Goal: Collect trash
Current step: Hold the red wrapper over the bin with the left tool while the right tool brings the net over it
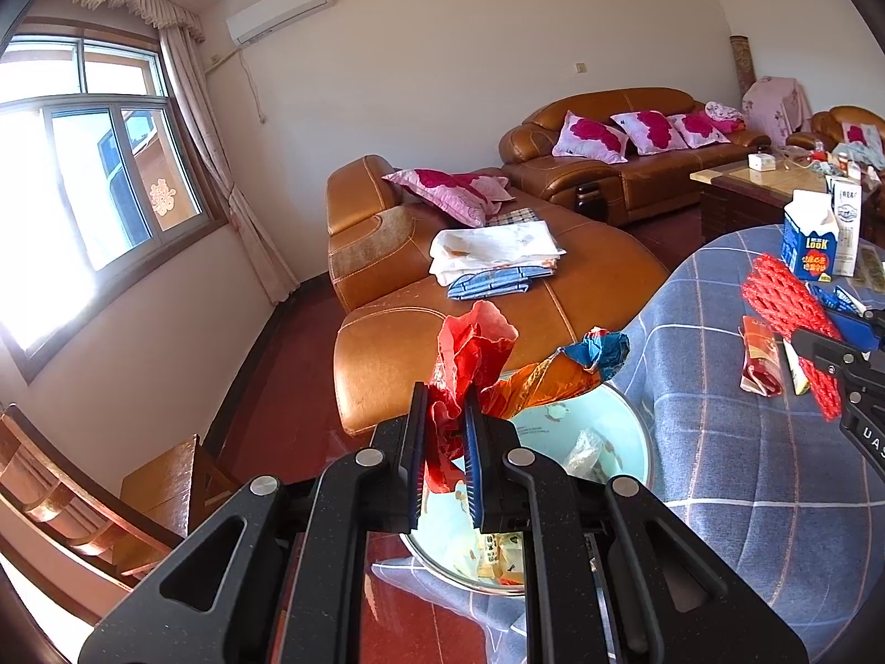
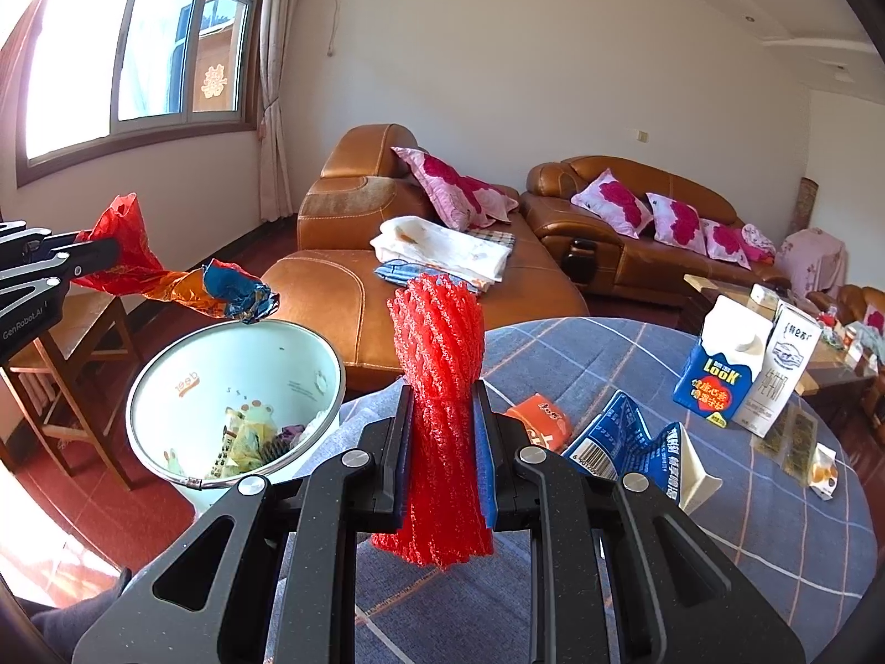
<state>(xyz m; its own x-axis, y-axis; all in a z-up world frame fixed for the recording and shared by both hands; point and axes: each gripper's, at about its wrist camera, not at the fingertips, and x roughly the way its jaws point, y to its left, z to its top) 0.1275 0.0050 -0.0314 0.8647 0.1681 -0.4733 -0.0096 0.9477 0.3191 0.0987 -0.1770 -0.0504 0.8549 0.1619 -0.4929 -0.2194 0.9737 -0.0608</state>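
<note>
Two grippers: both are in view, each one closed on one piece of trash.
Left gripper (image 1: 445,409): its jaws are nearly together and pinch one crumpled red wrapper (image 1: 470,354).
Wrapper: it is red near the pads, then orange, and ends in a blue crumpled tip; in the right wrist view the wrapper (image 2: 166,276) hangs over the rim of the bin, without touching it.
Right gripper (image 2: 442,404): its jaws are narrow and squeeze one red foam net (image 2: 440,343), which stands upright between the pads and sticks out above and below them.
Net place: it is held above the table edge, beside the bin.
Bin (image 2: 310,348): one, round and pale green inside, standing on the red floor just beside the table; several wrappers lie at its bottom, too mixed to count.
Table (image 2: 719,542): one, covered with a blue checked cloth.
Cartons standing: two, one blue carton (image 2: 719,371) and one white carton (image 2: 780,382), touching side by side at the far part of the table.
Flat carton (image 2: 625,442): one, blue and white, lying just beside the right gripper.
Small packets on the cloth: one orange packet (image 2: 539,420) near the net, and about three more at the far right, too small to tell well.
Sofas: two brown sofas (image 2: 387,288) behind the table.
Pillows: four pink ones (image 2: 459,188) can be counted in the right wrist view.
</note>
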